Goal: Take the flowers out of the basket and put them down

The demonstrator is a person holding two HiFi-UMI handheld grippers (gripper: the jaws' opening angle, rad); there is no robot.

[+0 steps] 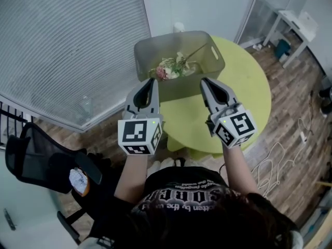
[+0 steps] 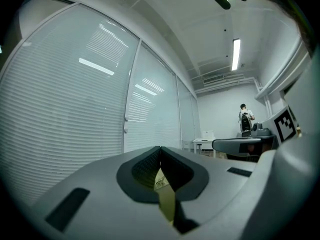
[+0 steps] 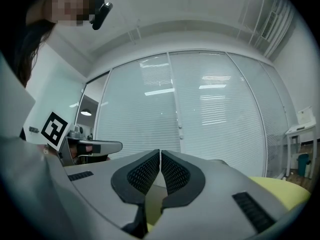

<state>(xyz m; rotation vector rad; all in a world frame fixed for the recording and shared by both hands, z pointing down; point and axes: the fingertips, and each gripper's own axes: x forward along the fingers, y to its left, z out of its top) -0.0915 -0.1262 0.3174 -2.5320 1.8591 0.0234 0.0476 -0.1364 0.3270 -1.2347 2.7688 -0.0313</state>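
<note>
The flowers (image 1: 174,67), a small pale and reddish bunch with one long stem, lie inside the grey translucent basket (image 1: 150,48). The basket stands on the far part of a round yellow-green table (image 1: 249,87).

At the far left of the head view a black chair (image 1: 36,160) stands on the wooden floor, with slatted window blinds (image 1: 67,40) behind it.

The left gripper (image 1: 151,81) is held level on a bare forearm (image 1: 129,178) stretched forward from the body, its marker cube (image 1: 139,135) nearest the person. It points at the basket's near wall, and from above its tip overlaps that wall; whether it touches cannot be told. In the left gripper view its jaws (image 2: 160,149) meet at the tips with nothing clamped between them, and only a sliver of yellow-green shows through the gap lower down.

The right gripper (image 1: 203,81) lies alongside it, slightly angled inward, on the other outstretched forearm (image 1: 238,165), and also reaches the near wall of the basket. In the right gripper view its ribbed pads (image 3: 150,173) are pressed together and empty, with the table's edge showing at the lower right.

Further right, white cables (image 1: 275,160) trail on the floor, and a white desk (image 1: 290,27) stands in the top corner.
</note>
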